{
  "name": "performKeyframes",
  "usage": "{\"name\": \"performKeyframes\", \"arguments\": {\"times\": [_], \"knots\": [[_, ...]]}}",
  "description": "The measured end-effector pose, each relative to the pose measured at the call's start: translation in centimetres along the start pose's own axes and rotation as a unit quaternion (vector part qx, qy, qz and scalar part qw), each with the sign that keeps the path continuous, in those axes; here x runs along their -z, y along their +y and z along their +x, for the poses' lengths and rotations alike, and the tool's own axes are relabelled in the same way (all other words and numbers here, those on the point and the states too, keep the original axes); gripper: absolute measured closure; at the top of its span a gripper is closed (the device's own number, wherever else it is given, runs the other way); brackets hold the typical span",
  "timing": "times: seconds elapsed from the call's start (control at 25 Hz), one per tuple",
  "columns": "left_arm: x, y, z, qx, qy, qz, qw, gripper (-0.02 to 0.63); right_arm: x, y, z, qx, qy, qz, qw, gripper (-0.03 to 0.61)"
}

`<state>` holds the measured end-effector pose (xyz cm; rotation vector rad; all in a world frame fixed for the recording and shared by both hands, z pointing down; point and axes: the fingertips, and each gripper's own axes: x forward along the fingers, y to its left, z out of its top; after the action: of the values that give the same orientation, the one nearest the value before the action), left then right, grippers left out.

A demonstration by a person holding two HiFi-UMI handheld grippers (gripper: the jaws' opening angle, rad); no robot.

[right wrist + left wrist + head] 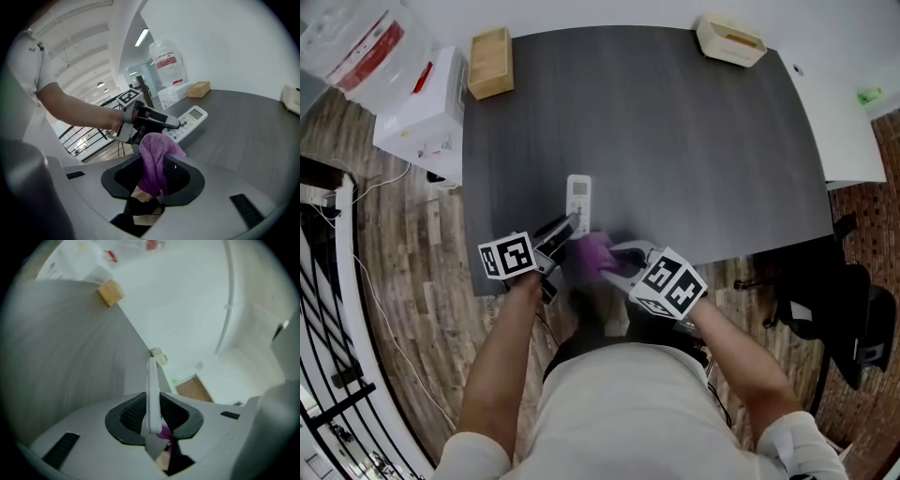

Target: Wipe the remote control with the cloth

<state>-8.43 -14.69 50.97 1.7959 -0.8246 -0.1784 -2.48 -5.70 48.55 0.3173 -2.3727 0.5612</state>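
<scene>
Purple cloth [157, 159] sits bunched in the clenched right tongs [157, 174], beside the white remote [578, 197]. The left tongs [152, 417] grip its near end, probably steadying it for wiping at the near edge of the counter [694, 131].

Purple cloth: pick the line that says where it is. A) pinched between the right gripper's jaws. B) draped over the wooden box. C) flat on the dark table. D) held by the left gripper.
A: the right gripper view shows the purple cloth bunched between the pads of the right gripper, while the left gripper holds the remote control.
</scene>
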Motion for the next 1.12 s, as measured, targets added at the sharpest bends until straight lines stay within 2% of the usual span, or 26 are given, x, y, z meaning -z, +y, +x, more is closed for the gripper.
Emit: {"name": "performKeyframes", "arguments": {"times": [0.04,0.08,0.12,0.16,0.2,0.24,0.28,0.32,0.4,0.48,0.6,0.72,0.8,0.88,0.92,0.96,1.0,1.04,1.12], "knots": [[0.5,0.4,0.0,-0.041,0.027,0.075,0.996,0.52,0.3,0.1,-0.3,-0.001,0.002,-0.001,1.0,0.448],[1.1,0.9,0.0,-0.086,0.061,0.163,0.9809,0.52,0.4,-0.6,-0.7,0.012,0.002,0.0,1.0,0.446],[1.7,1.4,0.0,-0.13,0.097,0.254,0.9534,0.52,0.3,-1.9,-1.3,0.04,0.002,0.001,0.999,0.448],[2.3,1.8,0.0,-0.167,0.129,0.336,0.918,0.522,0.1,-3.6,-1.8,0.079,0.005,-0.002,0.997,0.448],[2.9,2.2,0.1,-0.195,0.154,0.399,0.8827,0.52,-0.3,-5.4,-2.3,0.122,0.013,-0.013,0.992,0.446],[3.6,2.5,0.1,-0.214,0.172,0.443,0.8533,0.52,-0.8,-7.1,-2.5,0.162,0.024,-0.032,0.986,0.447],[4.1,2.8,0.2,-0.226,0.185,0.474,0.8307,0.52,-1.4,-8.3,-2.5,0.193,0.036,-0.06,0.979,0.447],[4.6,2.9,0.3,-0.234,0.192,0.497,0.8136,0.52,-2.1,-9.1,-2.1,0.215,0.047,-0.094,0.971,0.448],[5.2,2.8,0.5,-0.243,0.193,0.527,0.7911,0.52,-3.1,-9.8,-0.5,0.233,0.076,-0.162,0.956,0.446],[5.4,2.6,0.7,-0.245,0.188,0.543,0.781,0.52,-3.1,-9.8,1.4,0.23,0.109,-0.209,0.944,0.446],[5.4,2.6,0.6,-0.239,0.17,0.55,0.7821,0.52,-2.3,-9.8,3.0,0.226,0.131,-0.217,0.94,0.446],[5.5,3.0,0.0,-0.23,0.154,0.548,0.7893,0.509,-2.4,-9.8,3.2,0.225,0.135,-0.205,0.943,0.446],[6.3,4.1,-0.5,-0.227,0.16,0.535,0.7981,0.439,-2.2,-9.9,3.0,0.222,0.143,-0.202,0.943,0.448],[7.0,5.1,-0.8,-0.218,0.165,0.517,0.8114,0.439,-1.9,-10.1,2.9,0.22,0.15,-0.193,0.944,0.447],[7.1,5.2,-0.7,-0.215,0.164,0.512,0.8155,0.442,-1.8,-10.2,2.9,0.219,0.152,-0.189,0.945,0.448],[7.0,5.2,-0.7,-0.216,0.163,0.513,0.8147,0.463,-1.8,-10.2,2.9,0.218,0.155,-0.186,0.946,0.448],[6.8,5.1,-0.7,-0.222,0.164,0.521,0.808,0.506,-1.8,-10.2,2.9,0.217,0.158,-0.186,0.945,0.448],[6.5,4.8,-0.8,-0.23,0.162,0.534,0.797,0.506,-1.8,-10.2,2.7,0.219,0.161,-0.188,0.944,0.448],[5.7,3.5,-0.7,-0.241,0.156,0.57,0.7698,0.508,-1.8,-10.7,2.3,0.23,0.167,-0.189,0.94,0.448]]}}
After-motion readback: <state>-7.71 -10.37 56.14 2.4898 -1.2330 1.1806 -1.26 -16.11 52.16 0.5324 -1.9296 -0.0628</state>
